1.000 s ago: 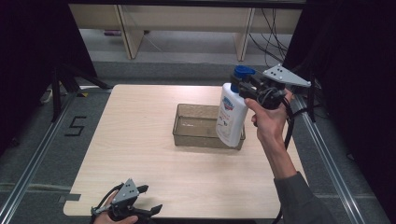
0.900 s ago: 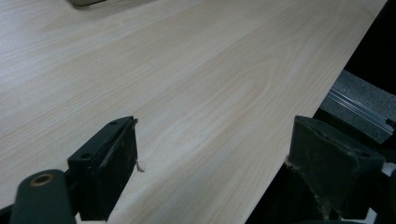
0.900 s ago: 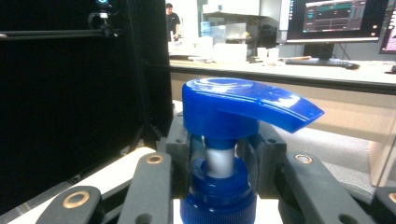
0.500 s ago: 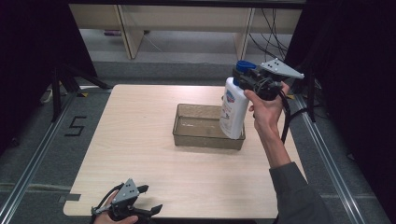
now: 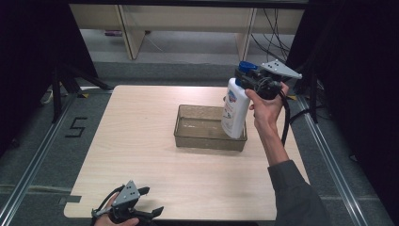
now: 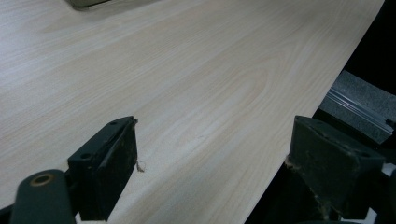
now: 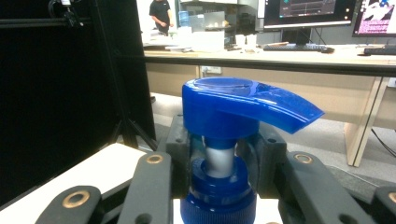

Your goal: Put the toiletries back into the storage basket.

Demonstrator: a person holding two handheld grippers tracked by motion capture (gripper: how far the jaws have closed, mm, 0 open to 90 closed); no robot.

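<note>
A white pump bottle (image 5: 234, 110) with a blue pump head (image 7: 233, 107) hangs nearly upright from my right gripper (image 5: 244, 75), which is shut on its neck just under the pump (image 7: 219, 161). The bottle's base is down at the right end of a clear, shallow tray (image 5: 188, 136) in the middle of the table; I cannot tell whether it touches the tray. My left gripper (image 5: 151, 201) rests at the table's front edge, left of centre. Its jaws are open with only bare tabletop between them (image 6: 212, 168).
The light wooden table (image 5: 141, 150) has free room left of and in front of the tray. Its near right corner drops off to dark floor and a metal rail (image 6: 359, 107). Black frame posts stand at both sides; desks and cables lie beyond the far edge.
My right gripper has carried the bottle a little farther from the person, and the bottle now stands straighter at the tray's right end. The left gripper has not moved.
</note>
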